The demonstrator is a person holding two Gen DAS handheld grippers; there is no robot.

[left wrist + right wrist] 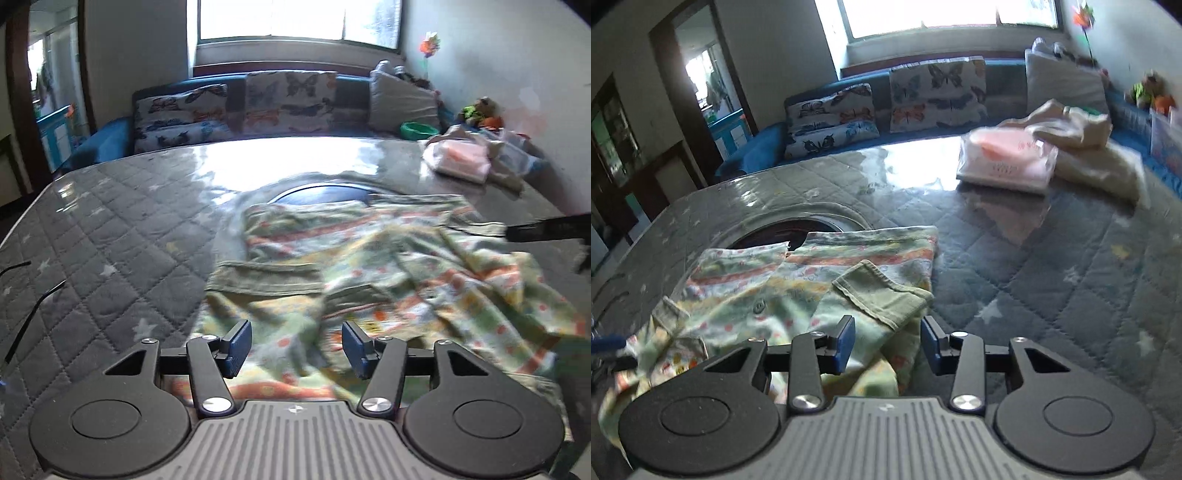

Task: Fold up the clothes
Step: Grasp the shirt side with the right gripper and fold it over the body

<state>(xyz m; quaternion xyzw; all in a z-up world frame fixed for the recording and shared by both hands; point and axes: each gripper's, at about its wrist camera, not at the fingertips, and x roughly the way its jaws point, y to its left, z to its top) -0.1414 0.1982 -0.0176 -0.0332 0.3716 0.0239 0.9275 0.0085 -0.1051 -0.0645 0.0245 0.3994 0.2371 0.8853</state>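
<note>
The patterned green garment lies rumpled on the quilted grey counter, partly over a dark round opening. Both the left gripper and the right gripper hover over it with jaws spread, pinching nothing. Only the right wrist view shows the pink packet and cream cloth clearly; in the left view motion blurs the garment's print.

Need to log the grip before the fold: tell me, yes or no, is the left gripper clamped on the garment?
No: the left gripper stands open above the patterned garment, its pads apart.
</note>
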